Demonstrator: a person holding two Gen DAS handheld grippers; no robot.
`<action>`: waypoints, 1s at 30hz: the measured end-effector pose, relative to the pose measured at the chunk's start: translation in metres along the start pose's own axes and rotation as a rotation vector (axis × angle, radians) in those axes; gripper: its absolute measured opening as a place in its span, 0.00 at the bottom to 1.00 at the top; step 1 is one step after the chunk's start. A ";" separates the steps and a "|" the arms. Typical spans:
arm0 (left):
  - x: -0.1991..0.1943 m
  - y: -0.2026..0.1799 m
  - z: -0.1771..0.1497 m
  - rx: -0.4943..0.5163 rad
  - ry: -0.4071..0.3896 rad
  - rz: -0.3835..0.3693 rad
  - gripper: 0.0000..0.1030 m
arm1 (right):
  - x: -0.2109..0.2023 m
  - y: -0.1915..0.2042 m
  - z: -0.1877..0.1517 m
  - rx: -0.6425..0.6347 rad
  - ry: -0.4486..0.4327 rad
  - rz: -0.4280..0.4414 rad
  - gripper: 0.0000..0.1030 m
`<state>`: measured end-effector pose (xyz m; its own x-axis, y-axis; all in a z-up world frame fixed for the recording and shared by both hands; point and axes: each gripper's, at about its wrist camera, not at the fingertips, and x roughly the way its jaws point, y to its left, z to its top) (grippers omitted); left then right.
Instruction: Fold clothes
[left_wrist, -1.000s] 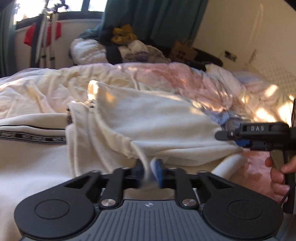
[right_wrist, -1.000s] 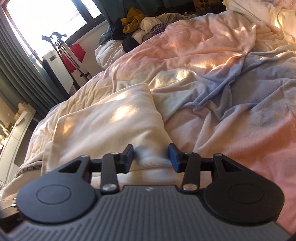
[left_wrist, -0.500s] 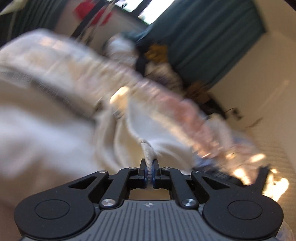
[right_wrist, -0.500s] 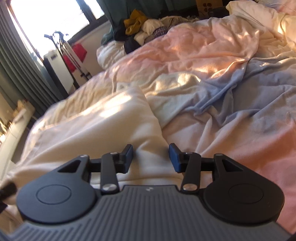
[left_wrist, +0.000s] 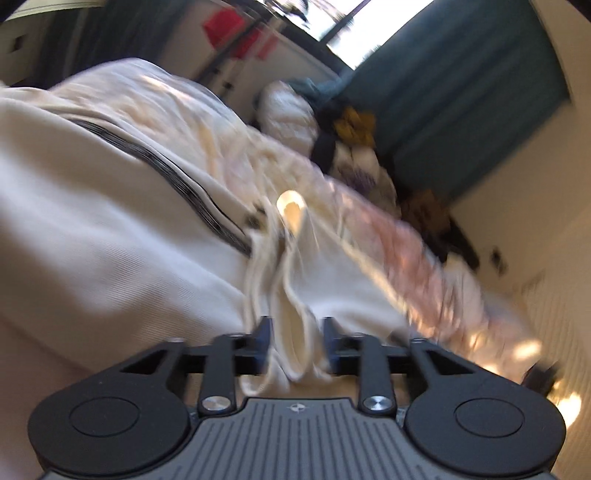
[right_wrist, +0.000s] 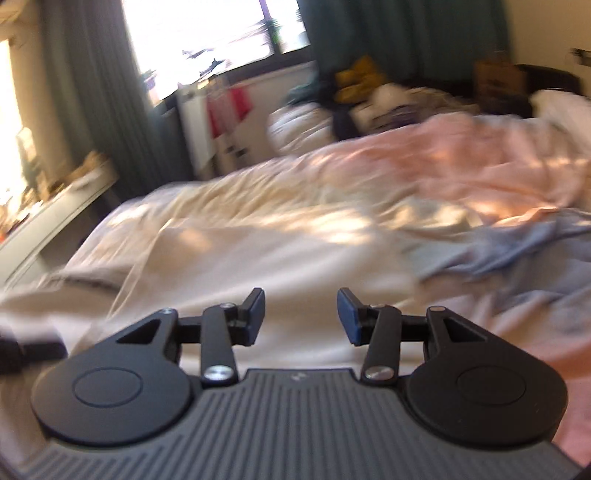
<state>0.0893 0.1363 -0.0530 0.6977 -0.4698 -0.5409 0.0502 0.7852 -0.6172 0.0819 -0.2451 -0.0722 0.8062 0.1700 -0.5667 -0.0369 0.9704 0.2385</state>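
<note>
The left gripper points down over a cream garment that lies spread on the bed; its jaws are opening, and a folded edge of the cream cloth runs up between the two blue pads, which stand a little apart on either side and no longer press on it; a black stripe crosses the garment further up, and the whole view is tilted and blurred. The right gripper hovers over the same cream garment, its jaws part-way apart with nothing between them but the cloth lying below; a blue sheet and pink bedding lie to its right; a heap of clothes sits at the far end of the bed under the window, beside dark green curtains.
</note>
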 end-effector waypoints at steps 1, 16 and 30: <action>-0.012 0.005 0.004 -0.028 -0.022 0.004 0.50 | 0.005 0.005 -0.003 -0.020 0.024 0.014 0.46; -0.093 0.184 0.015 -0.765 -0.294 0.025 0.85 | 0.013 0.023 -0.011 -0.059 0.066 -0.022 0.45; -0.074 0.213 0.053 -0.703 -0.477 0.097 0.57 | -0.004 0.067 -0.021 -0.228 -0.022 0.002 0.44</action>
<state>0.0858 0.3602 -0.1142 0.9102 -0.0695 -0.4083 -0.3700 0.3062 -0.8771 0.0644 -0.1773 -0.0706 0.8189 0.1701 -0.5482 -0.1685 0.9842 0.0538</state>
